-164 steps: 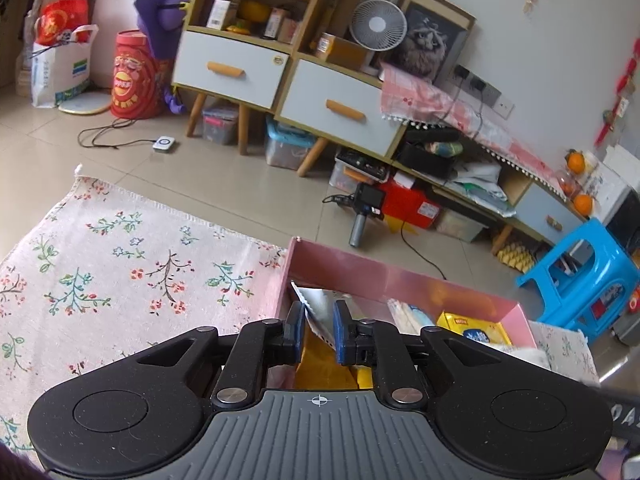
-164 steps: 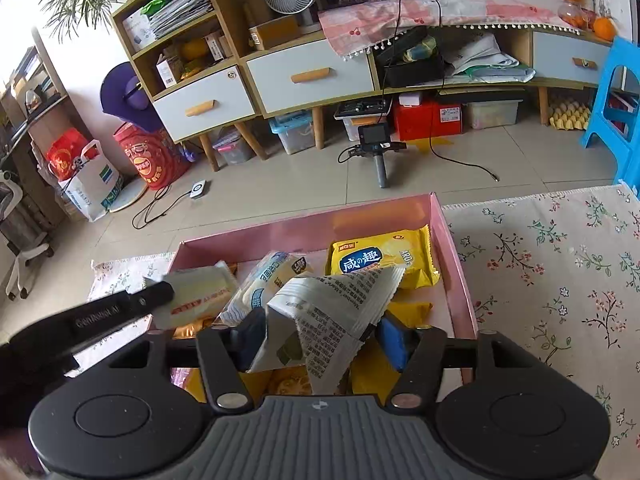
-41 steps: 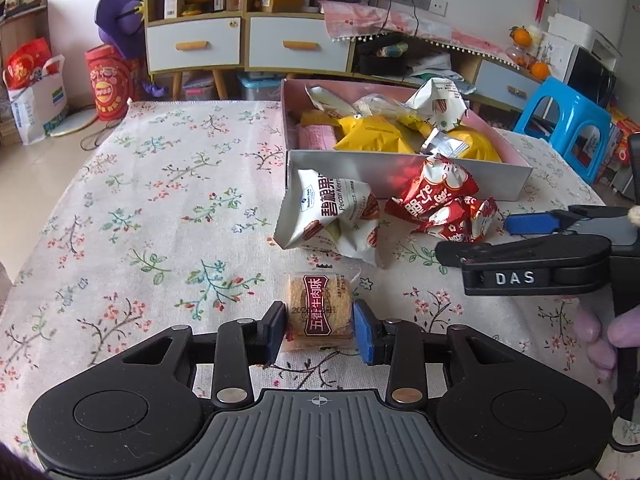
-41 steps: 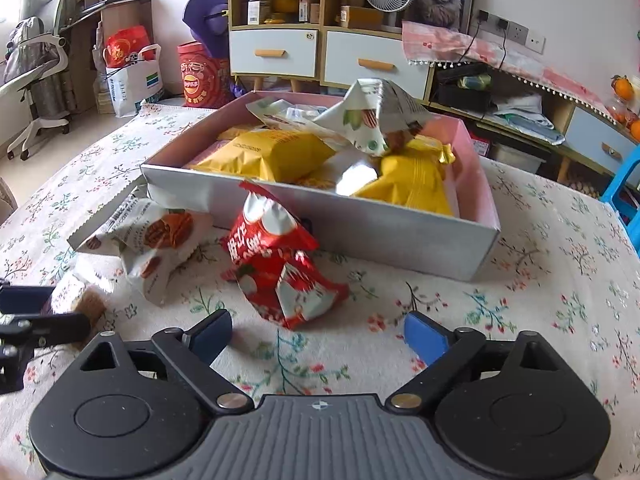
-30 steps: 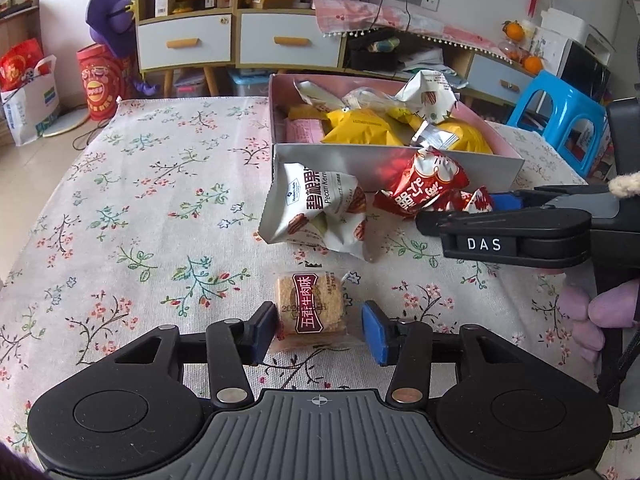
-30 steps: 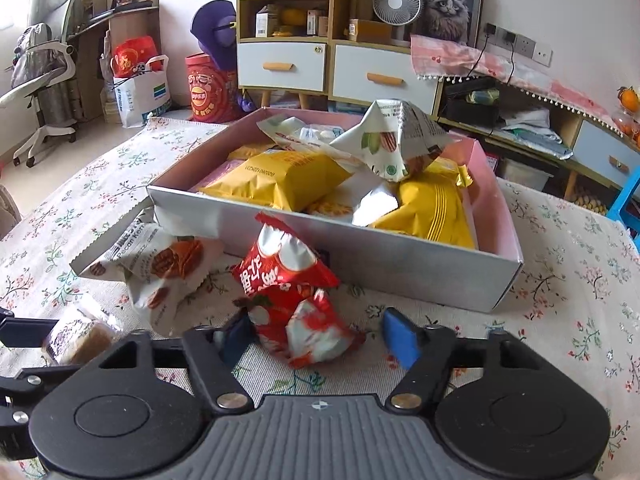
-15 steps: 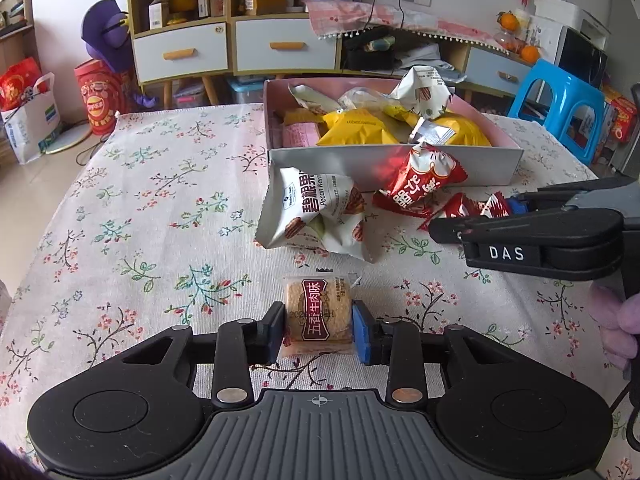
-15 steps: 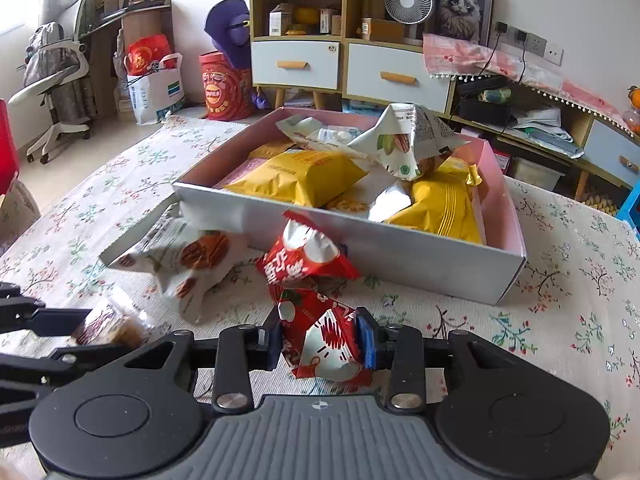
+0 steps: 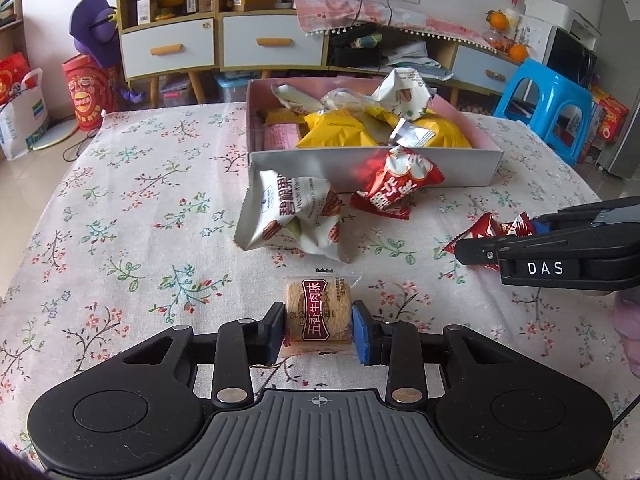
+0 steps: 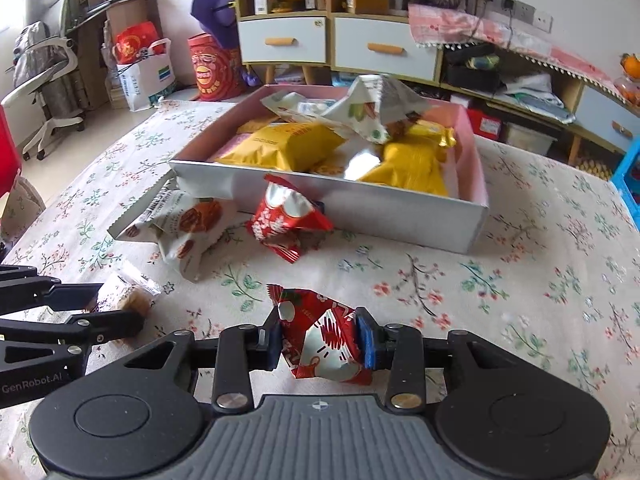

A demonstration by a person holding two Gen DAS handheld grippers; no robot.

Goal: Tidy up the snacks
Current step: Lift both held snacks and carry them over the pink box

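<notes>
Across the whole lower half of both wrist views spreads the floral tablecloth point(image 9: 120, 216), and on it, in the upper middle of each frame, sits the snack box point(image 9: 372, 166) with a silver front wall and pink inside, heaped with yellow bags and a crumpled white wrapper. Against the box's front wall lie a white nut bag point(image 9: 290, 216), left of centre, and a red bag point(image 9: 394, 188) just beside it, touching the wall.

At the bottom centre of the left wrist view, the left gripper point(image 9: 319, 328) has its jaws drawn nearly together, having just been closing; its blue pads press both sides of a small clear-wrapped cake with a dark red label point(image 9: 319, 312), which rests on the cloth. At the bottom centre of the right wrist view, the right gripper point(image 10: 319, 338) has likewise just been closing and is clamped on a crumpled red candy packet point(image 10: 320, 334), whose top corner sticks up between the pads.

Bare cloth lies between each gripper and the bags at the box front, and a wide bare stretch fills the left side of the left wrist view, reaching the table's far edge at the upper left. In the right wrist view the cloth to the right of the box is bare up to the frame's right edge.
</notes>
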